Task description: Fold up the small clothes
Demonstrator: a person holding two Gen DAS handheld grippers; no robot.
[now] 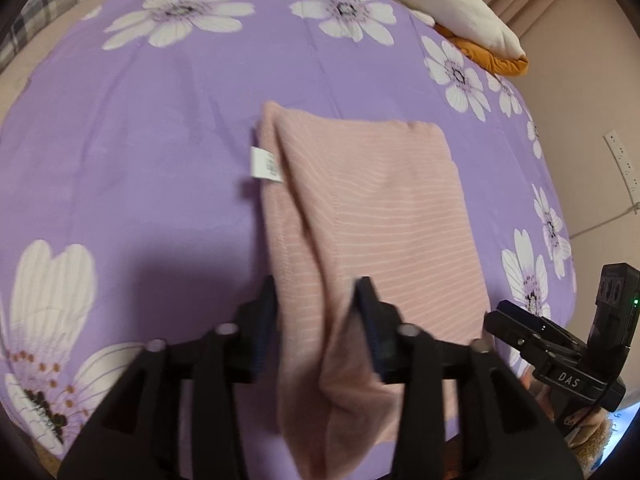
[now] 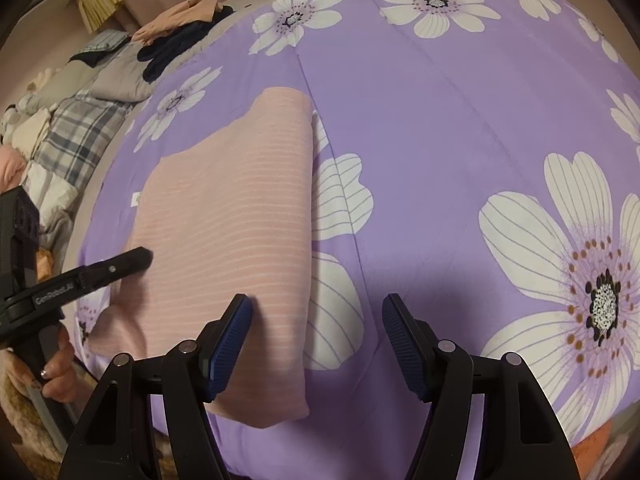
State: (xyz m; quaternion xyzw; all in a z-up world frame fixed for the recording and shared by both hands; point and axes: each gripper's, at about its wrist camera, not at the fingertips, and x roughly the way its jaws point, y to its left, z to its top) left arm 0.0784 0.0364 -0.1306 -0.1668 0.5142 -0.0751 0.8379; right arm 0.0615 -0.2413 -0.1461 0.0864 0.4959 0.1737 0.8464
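Pink white-striped garment (image 1: pixel 384 208); purple bedspread (image 1: pixel 160 128), white daisies.

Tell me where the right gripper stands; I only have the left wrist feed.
Observer: The right gripper hovers with its jaws open and grips nothing. One jaw is over the pink garment's near right edge.
Operator: Check for more laundry.
Observer: A pile of peach and dark clothes lies past the far left corner of the purple bedspread.
Operator: Report the garment's near right corner.
Observer: It lies flat and square, near the bedspread's front edge.
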